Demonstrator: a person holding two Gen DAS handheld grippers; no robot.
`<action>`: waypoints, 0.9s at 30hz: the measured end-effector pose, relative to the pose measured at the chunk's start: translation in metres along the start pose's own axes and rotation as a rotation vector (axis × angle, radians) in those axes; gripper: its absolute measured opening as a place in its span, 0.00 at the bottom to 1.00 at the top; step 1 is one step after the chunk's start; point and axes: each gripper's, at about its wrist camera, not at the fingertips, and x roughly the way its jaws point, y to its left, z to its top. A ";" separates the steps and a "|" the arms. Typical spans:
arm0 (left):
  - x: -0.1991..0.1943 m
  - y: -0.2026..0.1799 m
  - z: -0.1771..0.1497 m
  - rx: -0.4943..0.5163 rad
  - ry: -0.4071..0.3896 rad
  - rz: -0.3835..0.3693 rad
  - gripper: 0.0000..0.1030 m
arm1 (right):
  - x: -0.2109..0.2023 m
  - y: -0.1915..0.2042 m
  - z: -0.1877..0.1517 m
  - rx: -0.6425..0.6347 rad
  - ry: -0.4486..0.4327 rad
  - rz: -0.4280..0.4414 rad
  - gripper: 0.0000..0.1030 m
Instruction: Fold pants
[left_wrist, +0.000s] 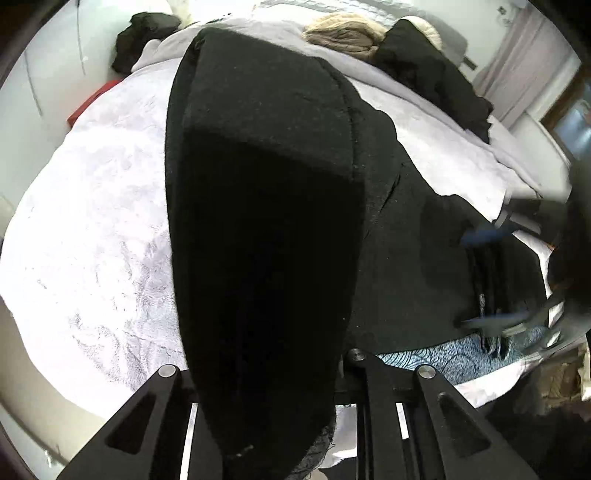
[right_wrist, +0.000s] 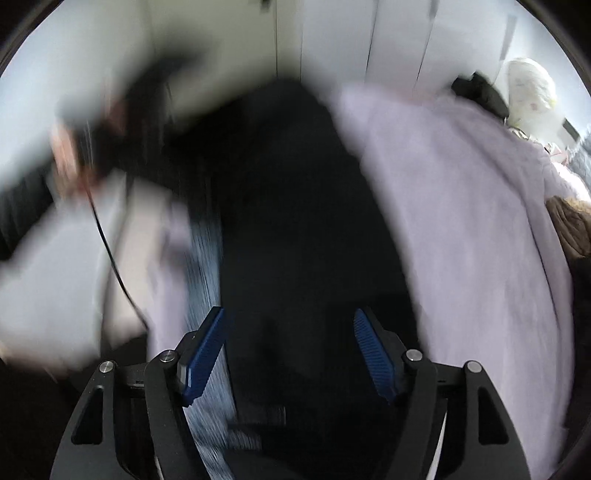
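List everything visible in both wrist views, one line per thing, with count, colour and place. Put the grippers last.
Black fleece pants: one, black, spread along the bed, one end rising between the left gripper's fingers.
Fluffy lilac blanket: one, pale lilac, covering the bed under the pants.
Blue patterned cloth: one, blue and white, at the bed's near edge beside the pants.
Dark clothes: two heaps, black, one at the far left, one at the far right.
Beige knitted item: one, beige, far end of the bed.
Red object: one, red, left bed edge; kind unclear.
Left gripper: one, black, shut on the pants.
Right gripper: one, black with blue pads, open above the pants.
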 end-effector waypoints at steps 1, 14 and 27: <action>0.002 -0.008 0.010 -0.009 0.008 -0.001 0.20 | 0.014 0.002 -0.004 0.011 0.030 -0.024 0.73; -0.042 -0.108 0.033 0.090 -0.028 0.133 0.19 | -0.080 -0.045 -0.080 0.204 -0.133 0.056 0.86; -0.047 -0.168 0.043 0.115 -0.011 0.239 0.19 | -0.066 -0.036 -0.109 0.272 -0.240 0.058 0.90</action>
